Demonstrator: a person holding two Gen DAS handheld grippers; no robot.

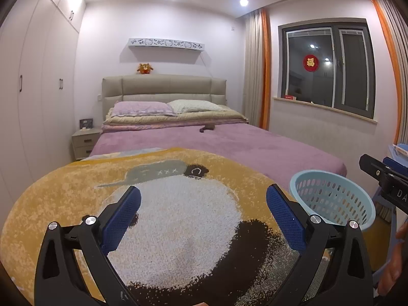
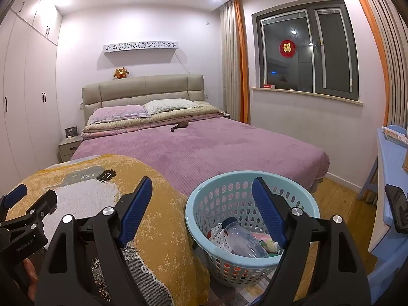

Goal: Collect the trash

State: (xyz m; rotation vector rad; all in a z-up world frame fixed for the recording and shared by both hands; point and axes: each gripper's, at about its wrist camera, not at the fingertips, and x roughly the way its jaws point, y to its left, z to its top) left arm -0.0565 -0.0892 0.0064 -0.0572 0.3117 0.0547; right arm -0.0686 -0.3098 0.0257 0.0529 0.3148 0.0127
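Right wrist: right claw [image 2: 201, 204] wide apart, empty, above basket [image 2: 255, 267].

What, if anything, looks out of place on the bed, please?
One small dark brown object lies alone on the purple bedspread just below the pillows; too small to identify. The trash basket stands upright and nothing has spilled.

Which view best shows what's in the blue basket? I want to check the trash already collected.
The right wrist view: it looks down into the blue basket, showing a plastic bottle and wrappers. The left wrist view shows only the basket's rim and perforated wall; its contents are hidden.
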